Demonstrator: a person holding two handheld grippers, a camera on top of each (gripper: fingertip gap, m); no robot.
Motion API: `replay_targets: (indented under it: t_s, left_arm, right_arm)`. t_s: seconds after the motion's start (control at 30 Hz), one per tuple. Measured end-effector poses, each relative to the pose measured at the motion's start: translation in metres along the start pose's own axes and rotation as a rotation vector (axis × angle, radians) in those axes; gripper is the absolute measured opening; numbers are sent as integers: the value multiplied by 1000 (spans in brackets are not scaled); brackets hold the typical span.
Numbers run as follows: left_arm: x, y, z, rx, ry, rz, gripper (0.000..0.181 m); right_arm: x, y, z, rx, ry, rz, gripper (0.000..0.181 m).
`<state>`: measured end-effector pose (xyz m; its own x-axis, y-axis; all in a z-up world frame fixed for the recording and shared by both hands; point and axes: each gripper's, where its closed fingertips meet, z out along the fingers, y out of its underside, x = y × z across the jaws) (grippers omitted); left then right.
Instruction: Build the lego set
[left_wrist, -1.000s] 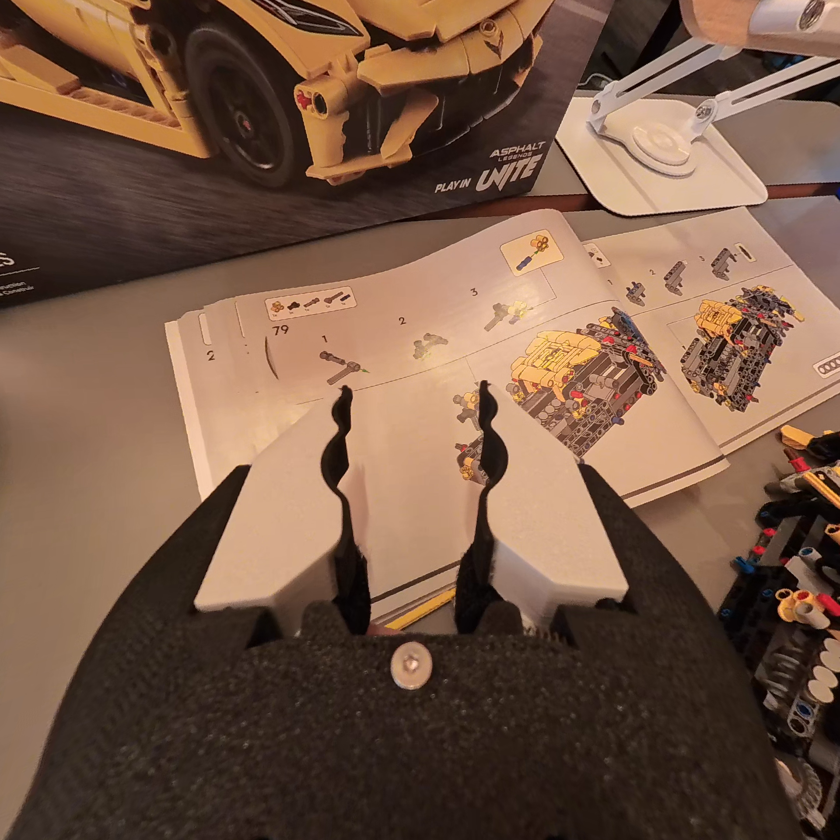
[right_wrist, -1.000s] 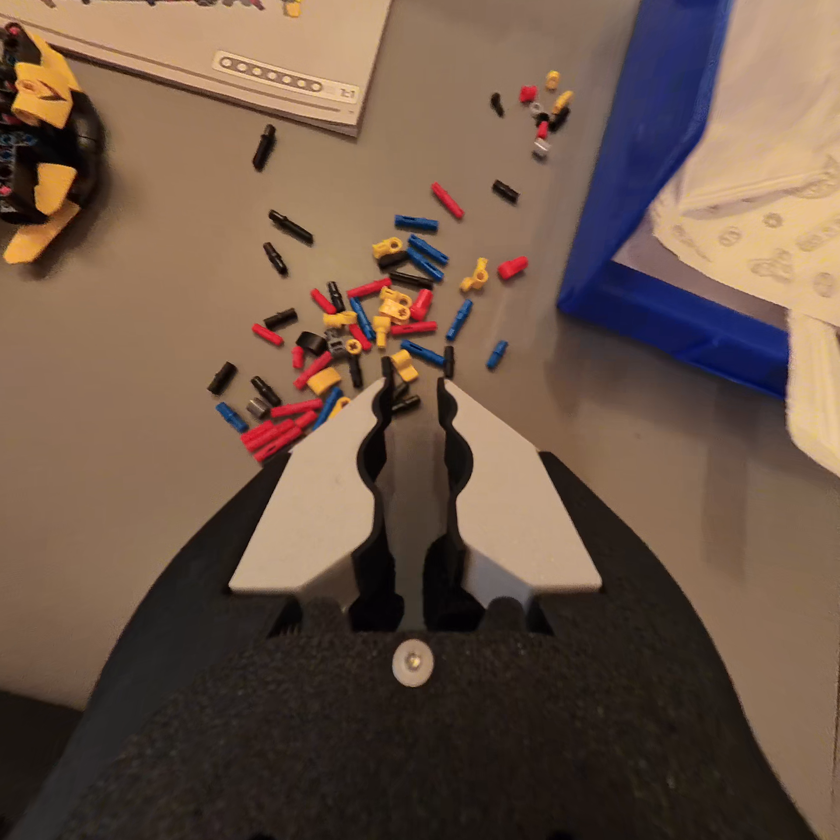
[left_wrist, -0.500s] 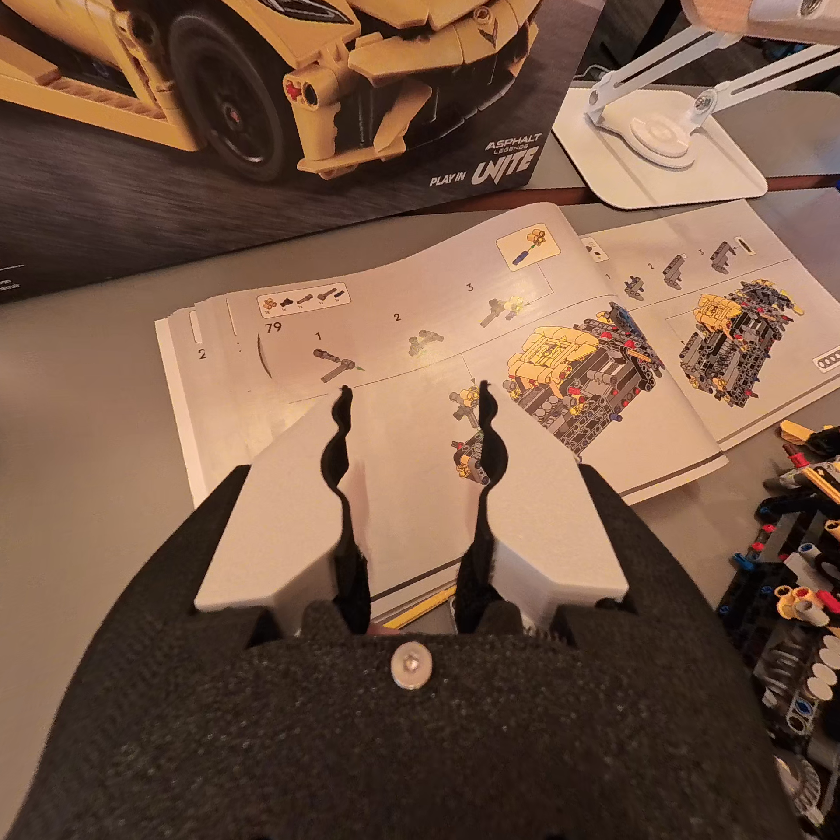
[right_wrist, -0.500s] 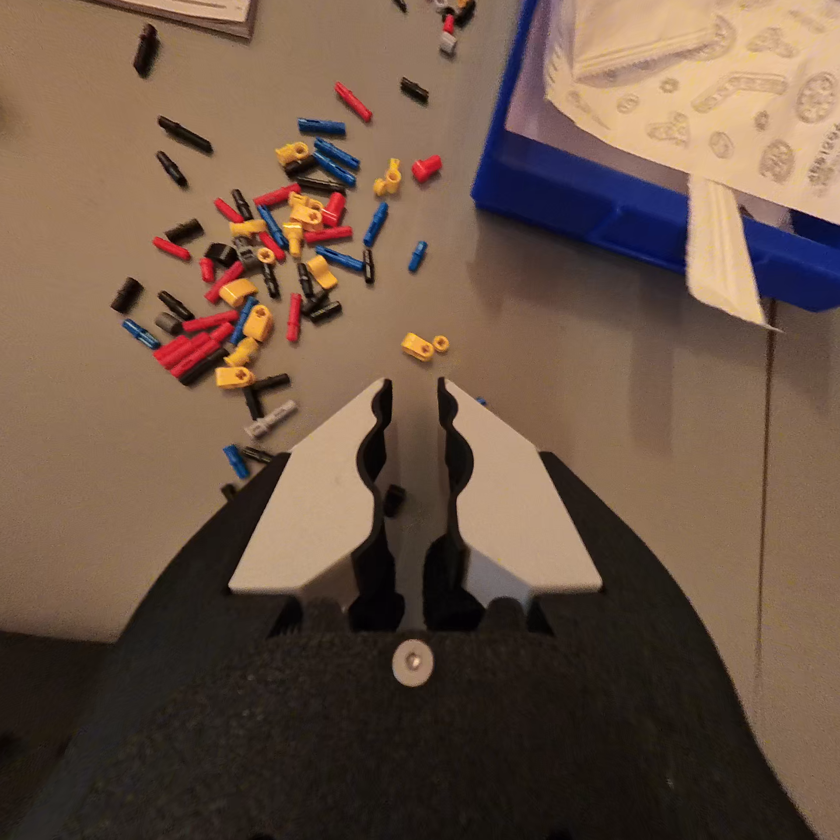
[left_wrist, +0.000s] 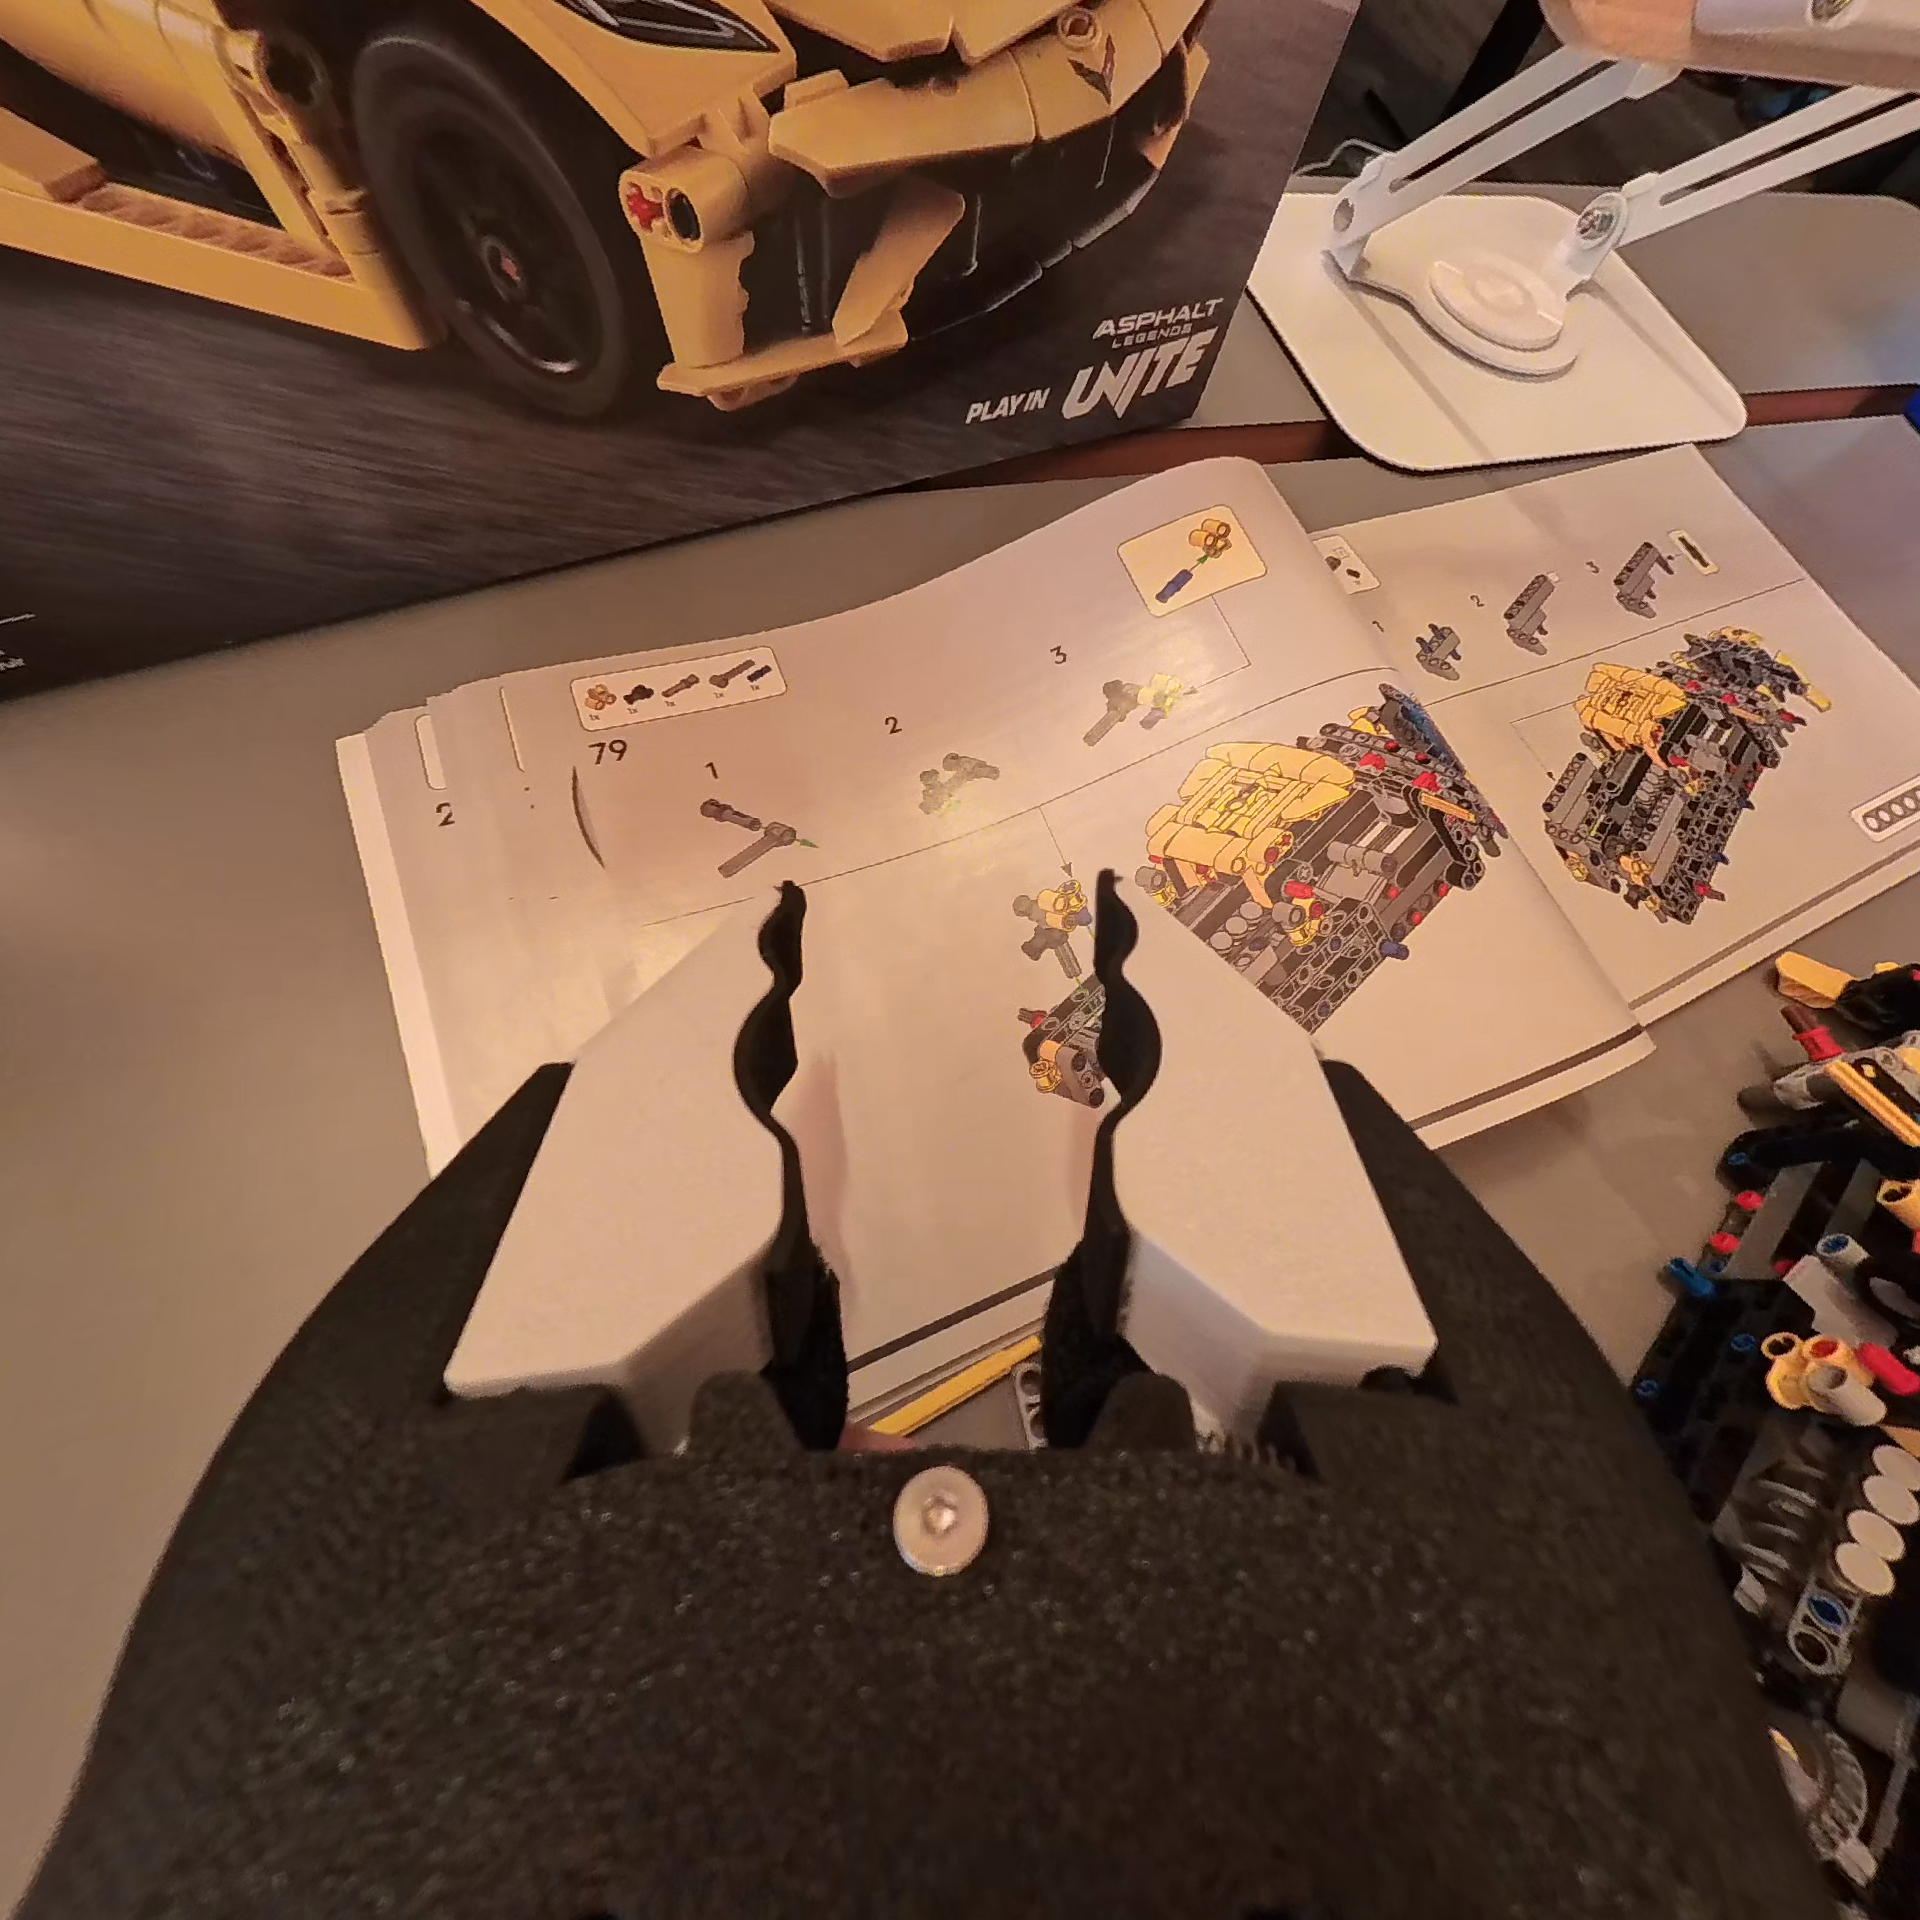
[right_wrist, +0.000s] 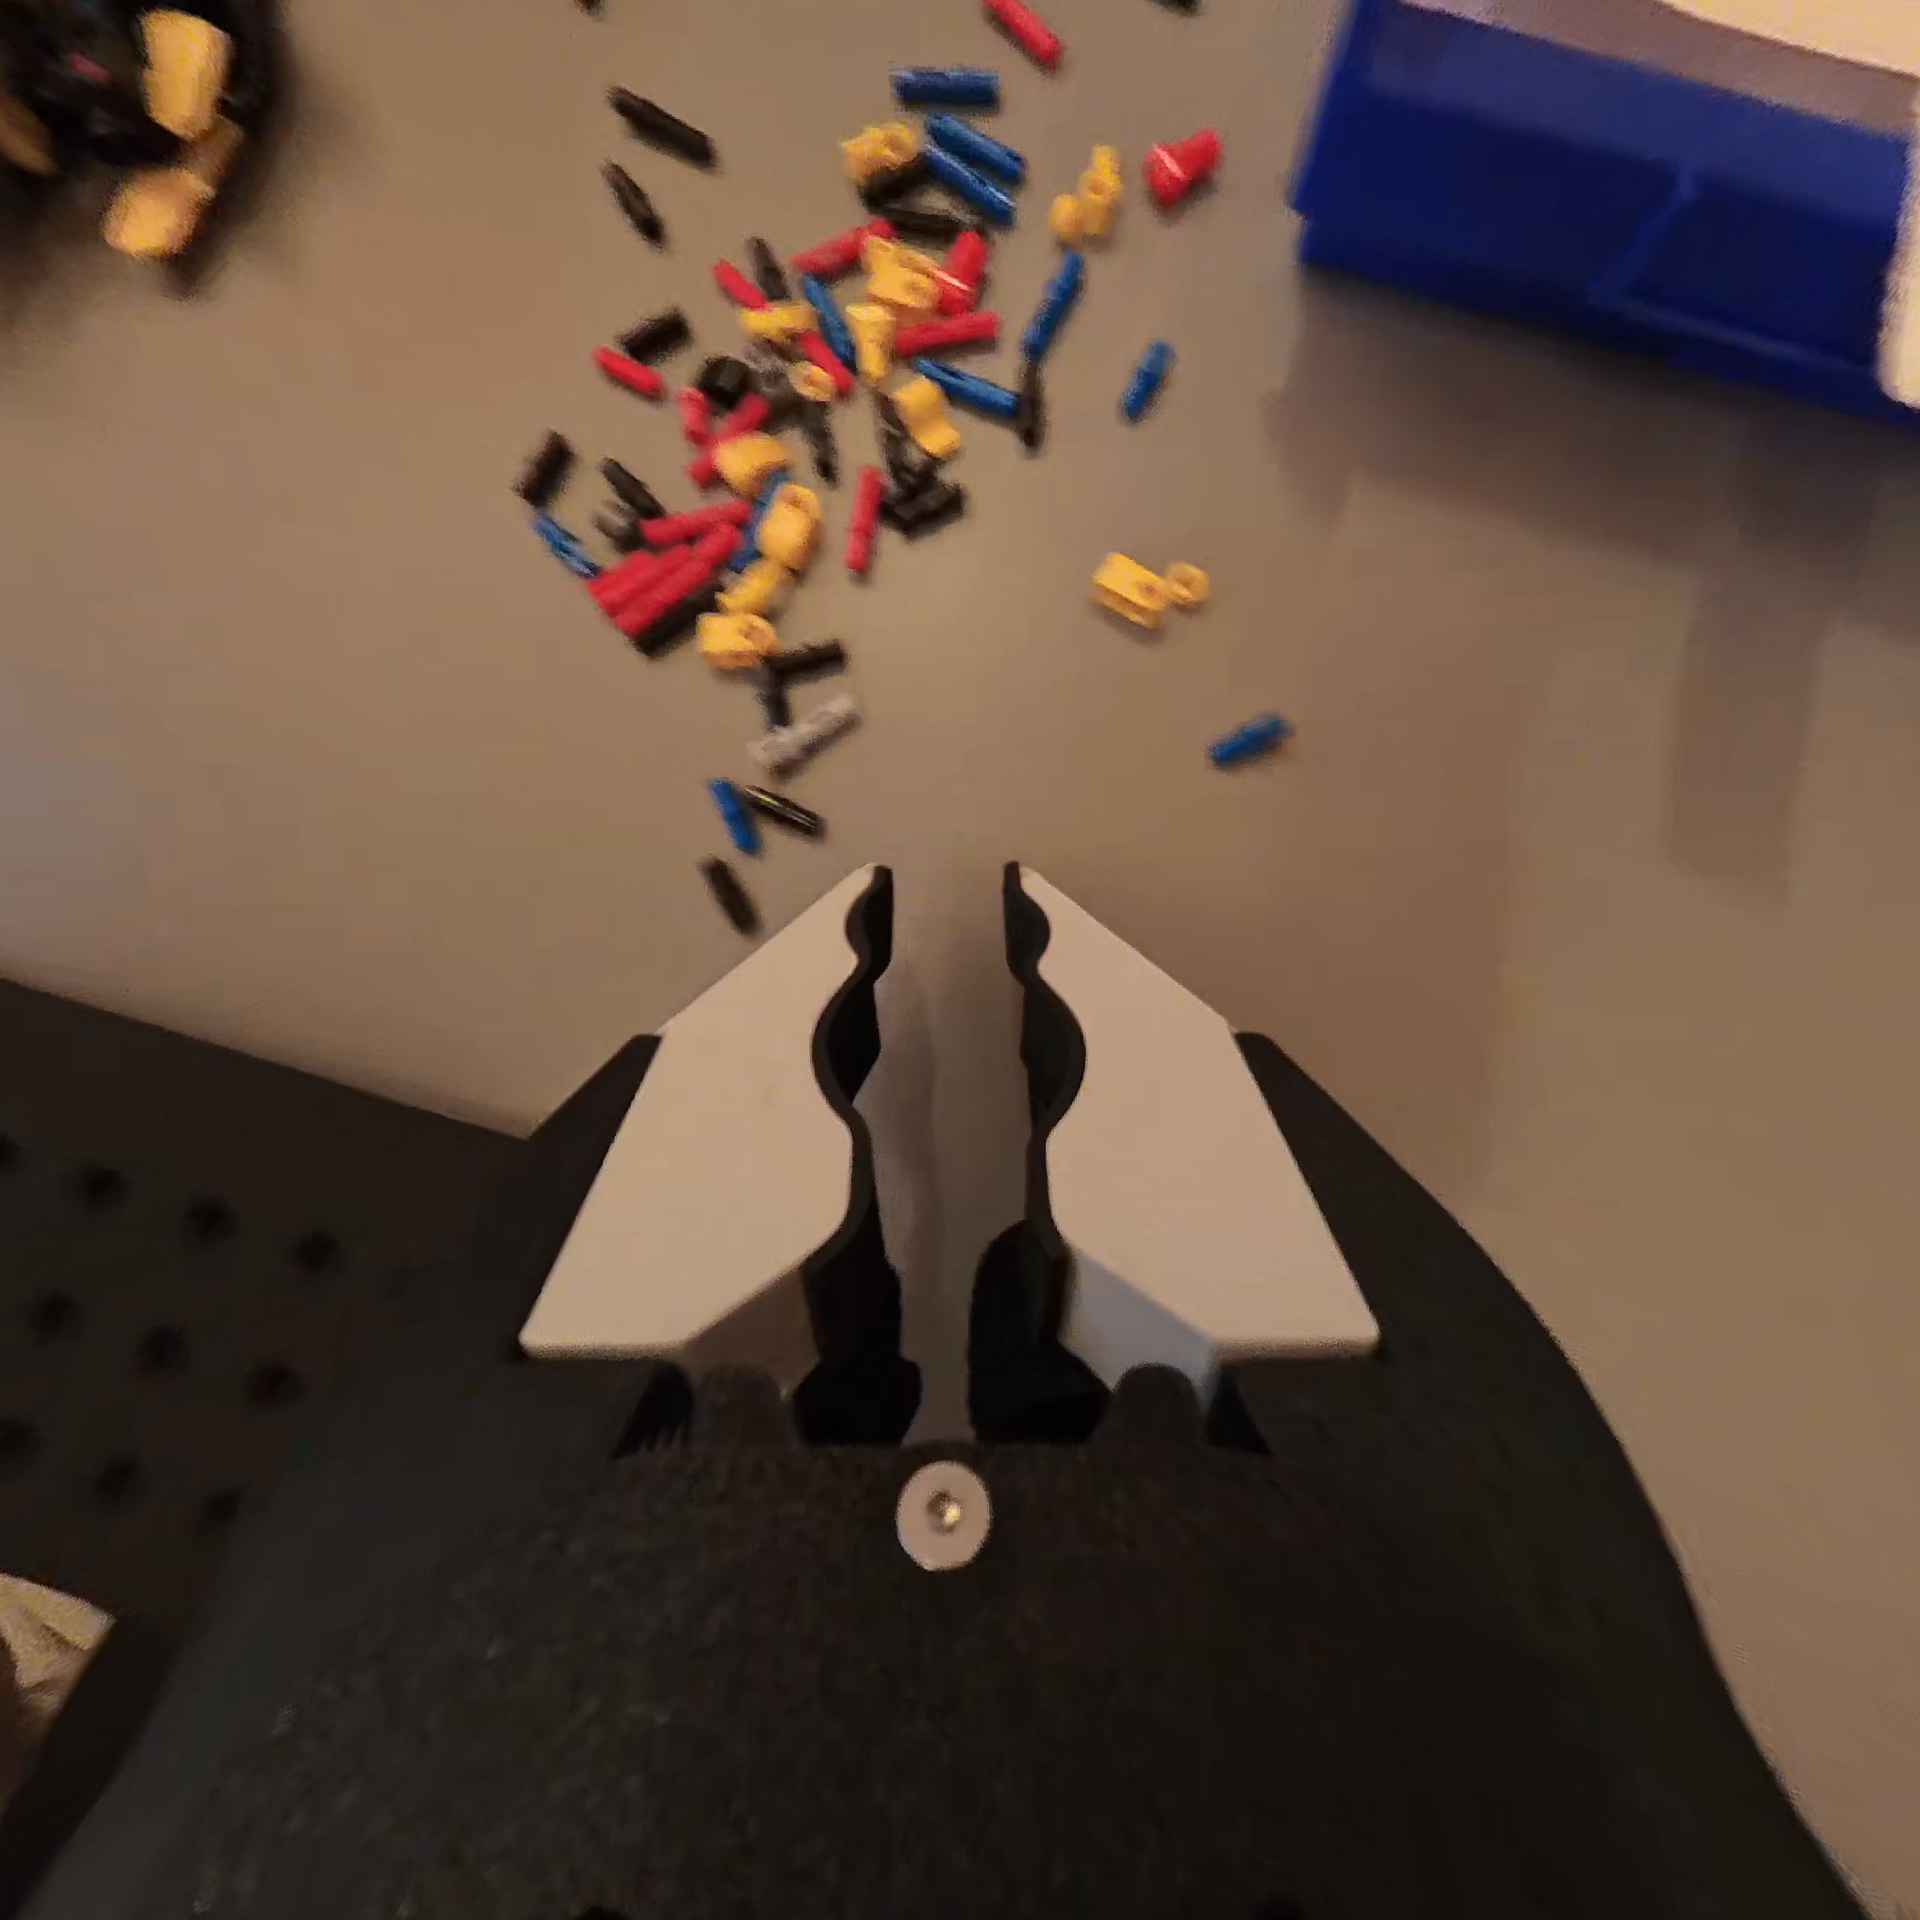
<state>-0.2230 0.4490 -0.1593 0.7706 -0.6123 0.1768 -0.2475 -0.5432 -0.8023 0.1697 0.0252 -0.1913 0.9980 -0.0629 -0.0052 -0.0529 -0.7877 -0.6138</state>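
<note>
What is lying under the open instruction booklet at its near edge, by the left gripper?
A yellow strip and a small pale grey piece poke out from under the instruction booklet there. The left gripper covers the rest of that edge, so their full shapes cannot be seen.

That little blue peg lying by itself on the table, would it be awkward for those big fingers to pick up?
Probably fiddly. The blue peg looks tiny beside the right gripper, so the open fingers could easily miss it. It seems round and rod-shaped, so a nudge might roll it across the smooth grey table. Being small plastic, it is likely very light and stiff.
</note>
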Motion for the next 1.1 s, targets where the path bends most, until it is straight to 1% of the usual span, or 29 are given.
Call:
replay_targets:
  t_s: [0.1,0.2,0.3,0.43,0.57,0.73,0.9,1.0,1.1]
  left_arm:
    - [2,0,1,-1,0,6,57]
    - [1,1,1,-5,-2,7,57]
    - [-1,1,1,-4,-3,1,57]
    - [-1,0,0,0,-4,1,57]
    - [0,-1,0,2,-4,5,57]
    - [0,-1,0,1,-2,3,57]
    - [0,-1,-1,3,-1,5,57]
    - [-1,-1,-2,4,-3,3,57]
    - [-1,-1,-1,1,-5,2,57]
  right_arm:
    - [-28,-10,15,32,-65,-15,22]
    - [-32,-11,26,24,-42,-48,22]
    - [-38,-15,28,36,-92,-14,22]
    - [-38,-19,26,43,-75,-30,22]
    - [-58,-23,25,42,-108,-66,22]
    - [-67,-25,29,14,-67,-143,21]
    - [-73,-29,33,24,-71,-153,21]
    - [-81,-32,35,34,-91,-149,21]
    - [-94,-31,40,11,-145,-143,21]
